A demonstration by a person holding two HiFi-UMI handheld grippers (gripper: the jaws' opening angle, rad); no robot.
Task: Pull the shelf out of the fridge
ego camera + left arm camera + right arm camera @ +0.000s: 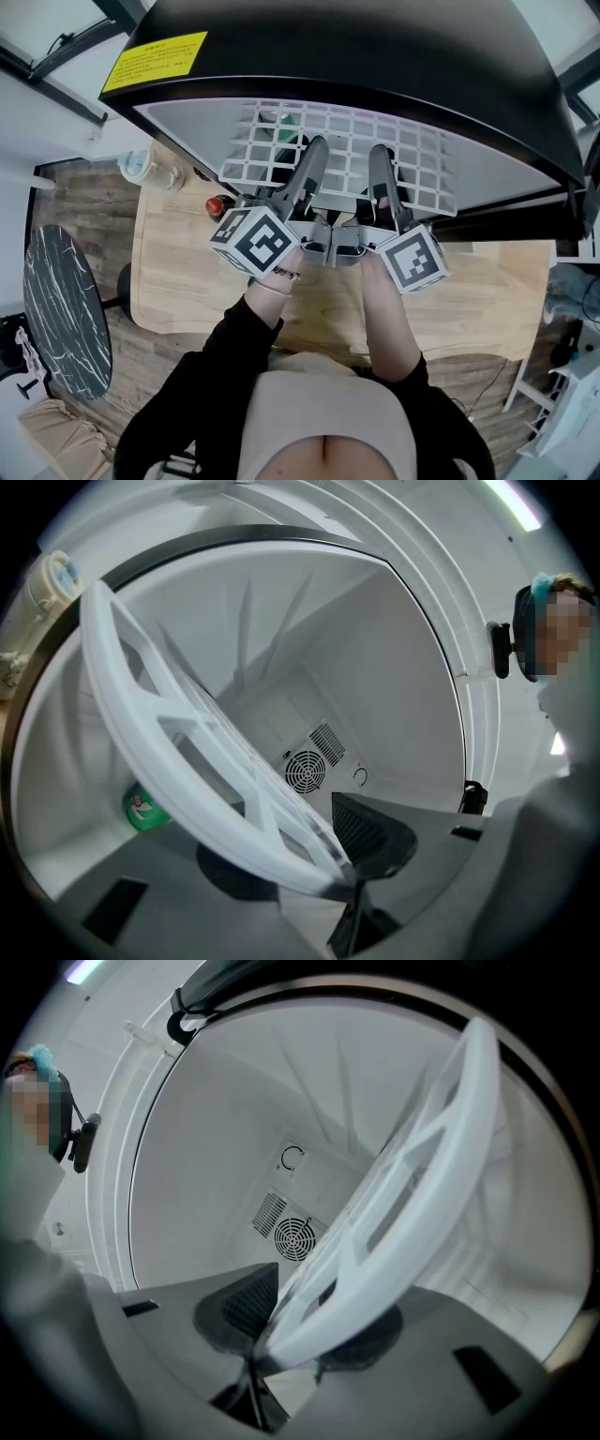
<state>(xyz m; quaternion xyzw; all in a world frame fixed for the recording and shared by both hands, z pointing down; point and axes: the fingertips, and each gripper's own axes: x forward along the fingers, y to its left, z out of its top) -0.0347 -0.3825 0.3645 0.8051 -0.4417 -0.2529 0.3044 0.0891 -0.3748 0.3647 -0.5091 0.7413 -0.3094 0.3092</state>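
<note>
Item: white plastic lattice shelf (272, 141), a flat grid with a solid front rim.
Position: front part projecting from the black mini fridge with white liner (375, 56); rear part within the cavity, roughly level.
Left gripper (347, 878): closed on the shelf's front rim, left of centre; rim pinched between the pads.
Right gripper (267, 1344): closed on the same rim, just beside the left; rim clamped likewise.
Weight: judged light; open grid, nothing loaded on it.
Stiffness: judged fairly rigid, though liable to twist if drawn unevenly.
Surface: smooth plastic; probably slippery under the pads.
Fragility: thin cross bars likely brittle.
Recommended hold: solid front rim, both sides of centre; not the thin bars.
Nearby: green can (141, 808) inside the cavity, seen past the shelf, apart from it.
</note>
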